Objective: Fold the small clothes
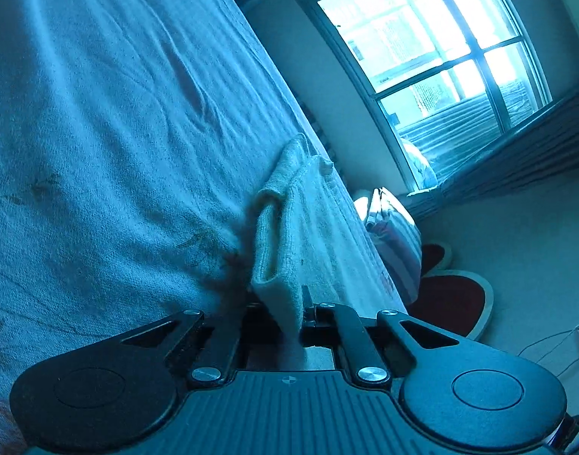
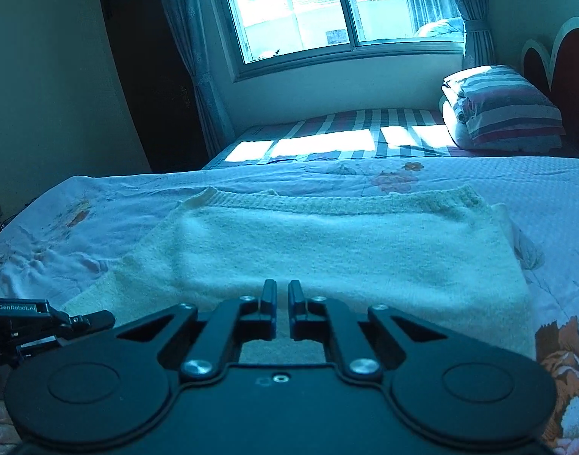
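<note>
A pale knitted sweater (image 2: pixel 327 242) lies flat on the flowered bed sheet (image 2: pixel 479 178), its ribbed hem toward the window. My right gripper (image 2: pixel 282 295) hovers low over the sweater's near edge, its jaws almost closed with a thin gap and nothing between them. My left gripper (image 2: pixel 81 320) shows at the lower left of the right wrist view, at the sweater's left corner. In the left wrist view, which is tilted, the left gripper (image 1: pixel 278 311) is shut on a fold of the sweater's sleeve (image 1: pixel 278 235), lifted off the sheet (image 1: pixel 100 132).
A striped pillow and folded bedding (image 2: pixel 505 110) lie at the far right by a red headboard (image 2: pixel 570 57). A second, striped bed surface (image 2: pixel 327 132) lies under the window (image 2: pixel 320 7). A dark door (image 2: pixel 149 76) stands at the left.
</note>
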The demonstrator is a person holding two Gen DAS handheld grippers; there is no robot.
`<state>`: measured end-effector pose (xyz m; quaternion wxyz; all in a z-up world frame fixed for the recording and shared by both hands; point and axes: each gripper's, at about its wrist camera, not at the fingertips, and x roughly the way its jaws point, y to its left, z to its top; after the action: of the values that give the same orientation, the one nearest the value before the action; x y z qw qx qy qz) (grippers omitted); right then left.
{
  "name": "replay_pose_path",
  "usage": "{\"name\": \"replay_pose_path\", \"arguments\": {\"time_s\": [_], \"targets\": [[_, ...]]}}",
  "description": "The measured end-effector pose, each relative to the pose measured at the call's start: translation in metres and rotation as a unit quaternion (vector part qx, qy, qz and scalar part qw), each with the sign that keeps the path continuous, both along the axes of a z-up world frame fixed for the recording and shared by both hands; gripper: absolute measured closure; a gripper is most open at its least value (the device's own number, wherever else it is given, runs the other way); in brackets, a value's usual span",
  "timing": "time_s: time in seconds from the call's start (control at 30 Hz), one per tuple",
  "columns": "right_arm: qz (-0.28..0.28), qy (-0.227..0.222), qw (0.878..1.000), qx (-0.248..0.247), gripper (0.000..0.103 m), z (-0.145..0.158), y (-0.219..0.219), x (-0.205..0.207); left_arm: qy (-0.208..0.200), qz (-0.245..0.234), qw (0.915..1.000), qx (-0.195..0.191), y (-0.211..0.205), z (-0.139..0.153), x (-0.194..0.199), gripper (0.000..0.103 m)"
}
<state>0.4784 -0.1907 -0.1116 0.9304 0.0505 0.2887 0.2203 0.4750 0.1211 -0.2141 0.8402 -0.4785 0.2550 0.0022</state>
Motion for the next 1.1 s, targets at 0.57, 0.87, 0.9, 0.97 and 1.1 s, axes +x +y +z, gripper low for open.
{"name": "replay_pose_path", "arguments": {"time_s": [0.57,0.87,0.9,0.97,1.1], "targets": [[-0.018,0.06,0.997,0.034,0.103,-0.038,0.009,0.027,-0.096,-0.088,0.985,0.113,-0.013,0.079,0.011,0.097],[-0.126,0.039,0.968,0.211,0.092,-0.037,-0.058,-0.002,-0.135,-0.362,0.8606,0.332,-0.162,0.164,0.058,0.097],[-0.178,0.023,0.954,0.239,0.087,-0.037,-0.082,-0.018,-0.119,-0.393,0.8372,0.361,-0.185,0.161,0.061,0.097],[-0.236,0.047,0.935,0.263,0.089,-0.044,-0.124,-0.039,-0.084,-0.434,0.8122,0.381,-0.221,0.143,0.068,0.097],[-0.276,0.047,0.917,0.283,0.081,-0.05,-0.186,-0.083,-0.07,-0.492,0.7624,0.414,-0.276,0.107,0.053,0.084]]}}
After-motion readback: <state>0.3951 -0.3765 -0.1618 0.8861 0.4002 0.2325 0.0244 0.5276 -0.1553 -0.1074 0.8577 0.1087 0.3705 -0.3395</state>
